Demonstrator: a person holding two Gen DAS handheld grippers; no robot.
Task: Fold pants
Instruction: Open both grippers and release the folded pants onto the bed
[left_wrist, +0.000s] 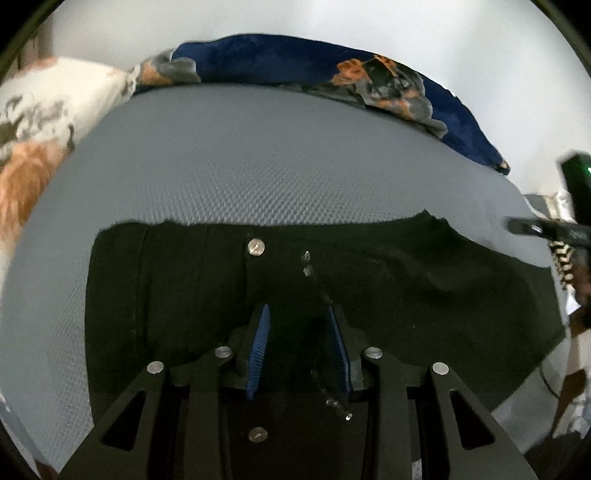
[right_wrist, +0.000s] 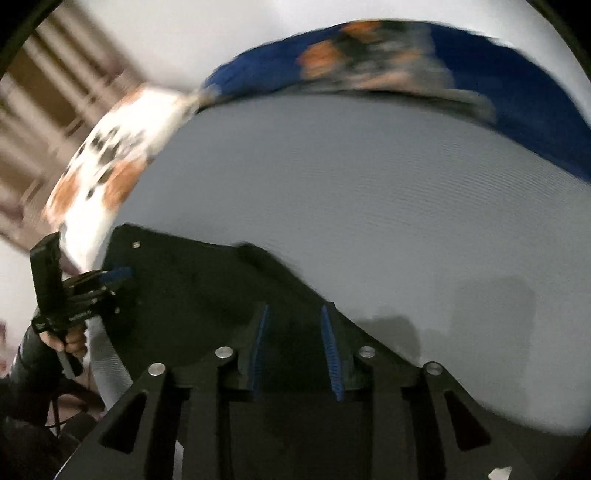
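Black pants (left_wrist: 369, 288) lie spread on a grey bed (left_wrist: 258, 166), waistband away from me, with a silver button (left_wrist: 256, 246) at the waist. My left gripper (left_wrist: 298, 314) is open, its blue-padded fingers (left_wrist: 260, 339) low over the fly area. In the right wrist view the pants (right_wrist: 207, 288) lie at the lower left of the grey bed (right_wrist: 406, 221). My right gripper (right_wrist: 294, 314) is open over the pants' edge. The left gripper (right_wrist: 110, 275) shows there at the far left, held by a hand. The right gripper (left_wrist: 532, 227) shows at the left wrist view's right edge.
A dark blue patterned blanket (left_wrist: 314, 66) lies along the bed's far edge. A white and orange pillow (left_wrist: 44, 122) sits at the far left. In the right wrist view the blanket (right_wrist: 406, 59) and pillow (right_wrist: 122, 155) are blurred. A white wall is behind.
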